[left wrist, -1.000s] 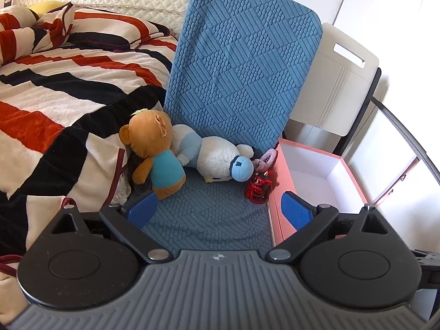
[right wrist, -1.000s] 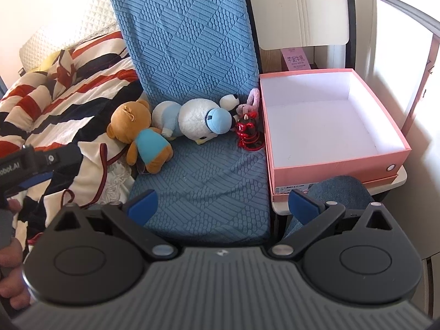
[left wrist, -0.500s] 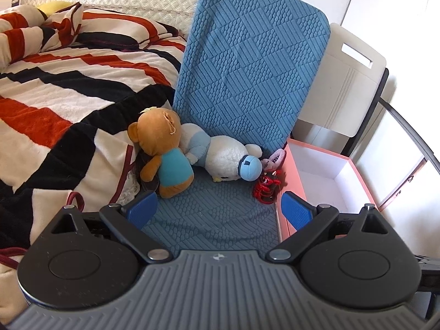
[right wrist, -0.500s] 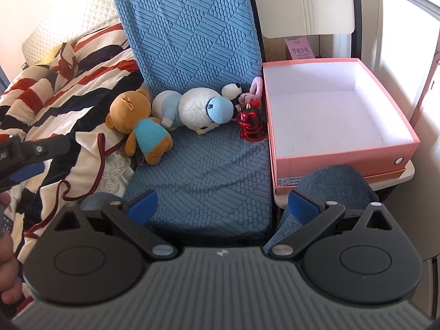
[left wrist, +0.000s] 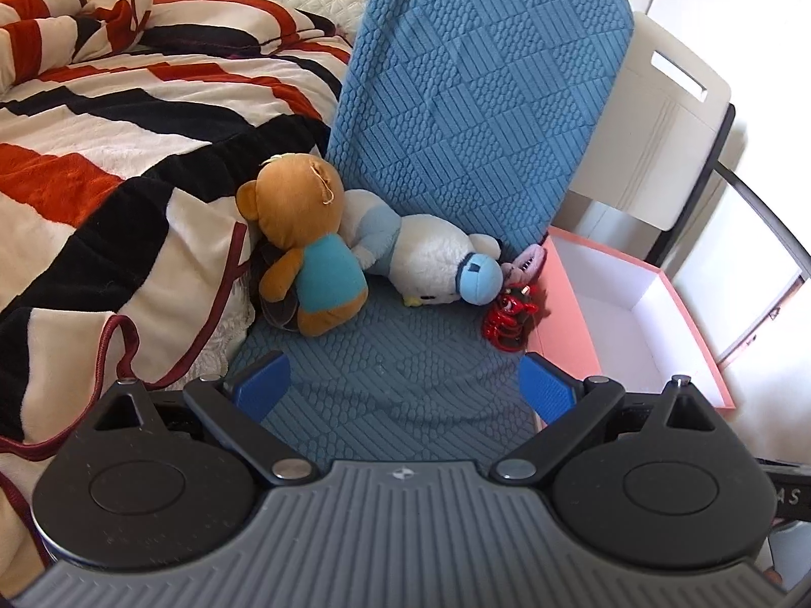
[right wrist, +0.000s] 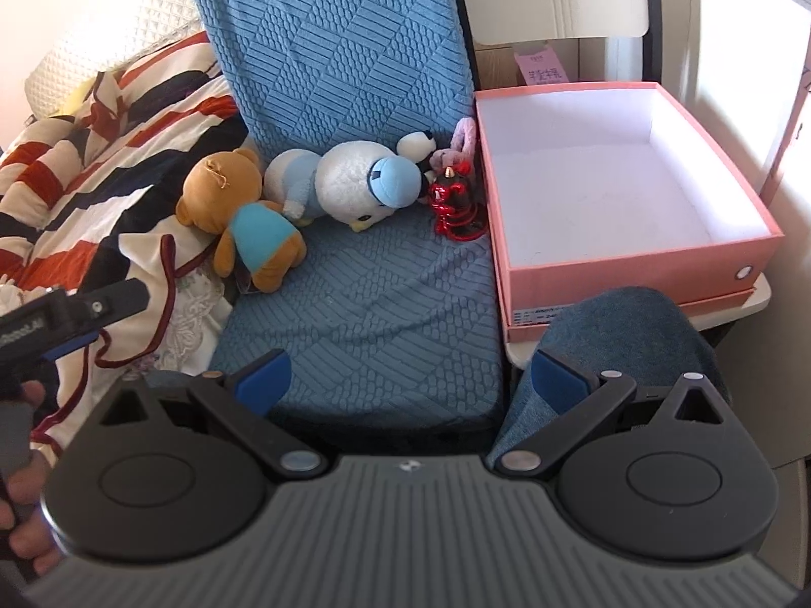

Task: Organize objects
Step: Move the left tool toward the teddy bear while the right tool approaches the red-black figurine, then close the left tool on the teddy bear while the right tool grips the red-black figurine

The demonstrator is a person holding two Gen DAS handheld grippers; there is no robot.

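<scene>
A brown teddy bear in a blue shirt [left wrist: 304,248] [right wrist: 243,213] lies at the left of a blue cushioned chair seat [left wrist: 395,370] [right wrist: 365,304]. A white plush with a blue cap [left wrist: 431,263] [right wrist: 365,187], a small pink plush [left wrist: 527,266] [right wrist: 458,144] and a red toy [left wrist: 509,316] [right wrist: 453,197] lie beside it. An empty pink box [left wrist: 633,304] [right wrist: 608,172] stands right of the chair. My left gripper [left wrist: 405,390] is open and empty, short of the toys. My right gripper [right wrist: 410,375] is open and empty at the seat's front edge.
A bed with a striped red, black and white blanket [left wrist: 101,152] [right wrist: 101,126] lies to the left. The chair's blue backrest [left wrist: 471,91] rises behind the toys. A white chair [left wrist: 664,126] stands behind the box. The left gripper's body [right wrist: 66,314] shows in the right view. A blue denim knee [right wrist: 623,344] is low right.
My left gripper has moved forward and left, so the toys look closer. My right gripper has shifted slightly; the box and the knee sit more to the right.
</scene>
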